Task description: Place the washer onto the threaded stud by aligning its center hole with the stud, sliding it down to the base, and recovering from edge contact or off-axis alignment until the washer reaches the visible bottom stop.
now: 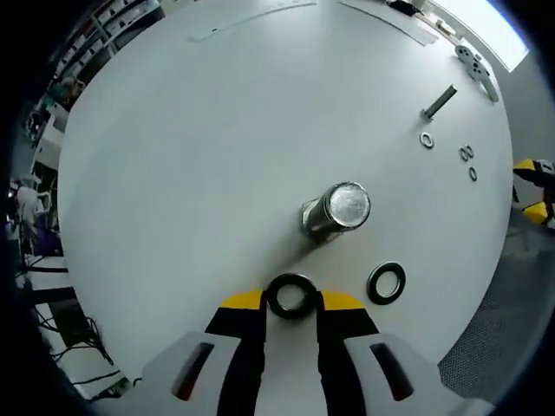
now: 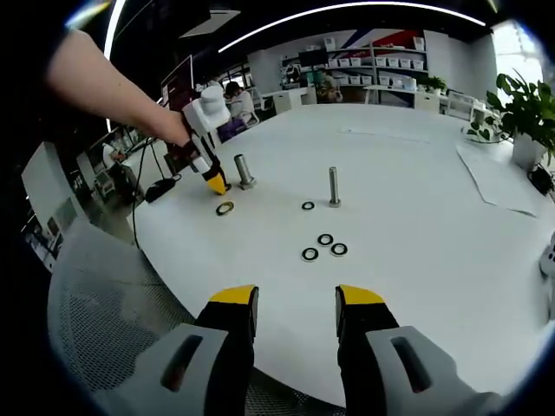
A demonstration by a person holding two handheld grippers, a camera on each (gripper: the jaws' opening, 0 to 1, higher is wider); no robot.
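On the white surface (image 1: 173, 156), the threaded stud (image 1: 334, 211) stands upright near the left tongs (image 1: 291, 299), which are closed on a black washer (image 1: 290, 295). Its hole should be centred over the stud top and kept level before lowering. Right tongs (image 2: 297, 308) are held open, empty. No containers are seen.

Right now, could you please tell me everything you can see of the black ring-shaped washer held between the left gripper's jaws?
The black ring-shaped washer is a dark, slightly glossy ring with a round centre hole through which the white table shows. It sits pinched between the yellow-tipped jaws of the left gripper, its face turned toward the camera. It hangs just short of the thick silver threaded stud, not yet over it. A second black washer lies loose on the table beside it.
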